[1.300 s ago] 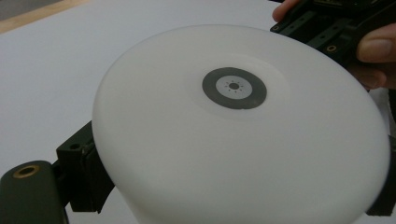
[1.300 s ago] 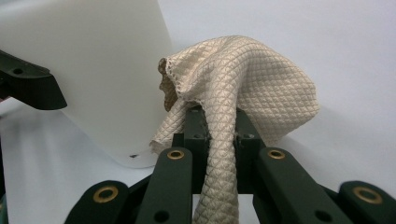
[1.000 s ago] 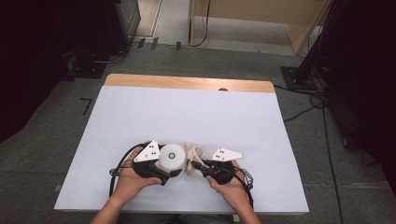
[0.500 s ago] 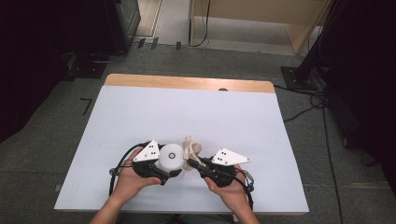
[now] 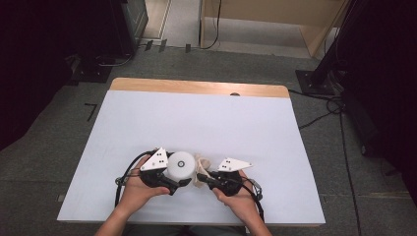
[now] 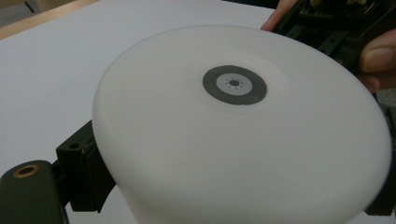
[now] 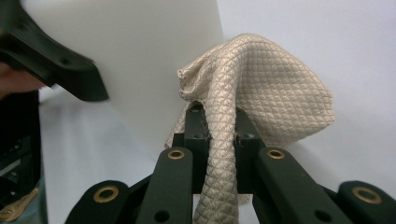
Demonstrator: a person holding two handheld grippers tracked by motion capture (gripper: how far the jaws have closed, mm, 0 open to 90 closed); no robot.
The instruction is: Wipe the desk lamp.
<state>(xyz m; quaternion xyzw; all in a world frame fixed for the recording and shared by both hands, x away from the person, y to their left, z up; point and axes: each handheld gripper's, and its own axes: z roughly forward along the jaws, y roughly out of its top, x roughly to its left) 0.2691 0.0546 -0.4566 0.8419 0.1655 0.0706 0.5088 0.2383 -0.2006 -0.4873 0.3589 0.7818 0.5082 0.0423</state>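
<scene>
**Wiping the white bowl with the cloth**

The right gripper point(image 7: 219, 135) has its jaws clamped together on a beige quilted cloth point(image 7: 261, 88); the fabric is pinched in a fold between them and bunches up past the tips. The free bulge of cloth presses against the side wall of a white bowl point(image 7: 140, 60).

The left gripper point(image 5: 173, 183) is clamped on that bowl, one jaw on each side of its wall, as the left gripper view shows point(image 6: 84, 172). The bowl point(image 5: 180, 164) stands upside down, its base up, with a grey ring point(image 6: 234, 84) at the centre. In the high view it lies between the two grippers, near the front edge of the white table point(image 5: 206, 123), with the cloth point(image 5: 201, 164) just to its right, touching it.

The step in hand looks like rubbing the bowl's outside. To do it well:

- Keep the left grip steady, so the bowl neither slides nor tips under the sideways push.
- Lead with the loose bulge of cloth, not the black jaw tips, which could scrape the surface.
- Sweep along the curve of the wall and keep light, even pressure.
- Mind the left gripper's near jaw, which sits close to the cloth's path.
</scene>
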